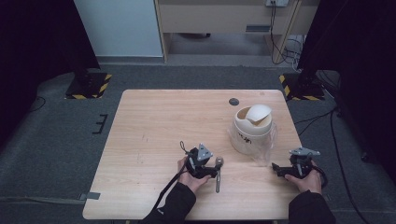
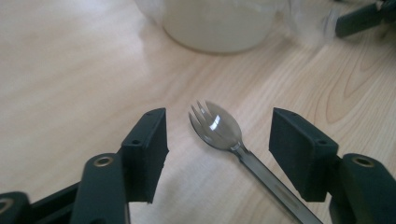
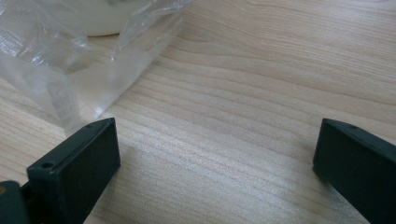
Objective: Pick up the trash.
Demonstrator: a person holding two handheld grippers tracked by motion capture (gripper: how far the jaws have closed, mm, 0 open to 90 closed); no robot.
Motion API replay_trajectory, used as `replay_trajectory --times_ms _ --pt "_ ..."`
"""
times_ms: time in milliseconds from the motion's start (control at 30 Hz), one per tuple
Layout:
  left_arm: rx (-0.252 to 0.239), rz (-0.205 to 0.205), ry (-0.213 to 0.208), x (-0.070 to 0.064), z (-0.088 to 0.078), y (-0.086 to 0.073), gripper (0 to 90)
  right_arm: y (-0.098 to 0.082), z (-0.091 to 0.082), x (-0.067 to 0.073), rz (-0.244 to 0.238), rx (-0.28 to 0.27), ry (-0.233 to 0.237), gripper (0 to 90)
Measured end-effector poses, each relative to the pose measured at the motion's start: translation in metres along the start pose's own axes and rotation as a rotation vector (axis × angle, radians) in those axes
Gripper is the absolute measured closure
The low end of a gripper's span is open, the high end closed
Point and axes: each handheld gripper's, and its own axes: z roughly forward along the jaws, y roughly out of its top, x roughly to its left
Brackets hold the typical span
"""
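- The left gripper sits low over the table, at about 6 o'clock of the tabletop in the high view; its jaws stand apart, touching nothing.
- A metal spork lies flat on the wood between those jaws (a gap shows on either side of it). In the left gripper view its tines point toward 11 o'clock and its handle runs off toward 5 o'clock.
- In the high view the spork lies just at 3 o'clock of the left gripper.
- A cream bin with a tilted swing lid stands at 2 o'clock of the spork, well apart from it.
- A clear plastic bag lies crumpled against the bin's base.
- The right gripper rests at 4 o'clock of the bin, jaws wide over bare wood; one jaw is just beside the bag's edge.
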Motion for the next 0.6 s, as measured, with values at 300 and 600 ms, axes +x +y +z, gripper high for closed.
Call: replay_trajectory --times_ms 300,600 --pt "0.056 -0.029 0.015 -0.01 0.017 -0.013 39.9 0.0 0.0 0.0 0.003 0.002 -0.001 0.9" --pt "0.033 0.002 0.124 -0.013 0.018 -0.015 63.0 -0.001 -0.001 0.001 0.003 -0.003 -0.002 3.7"
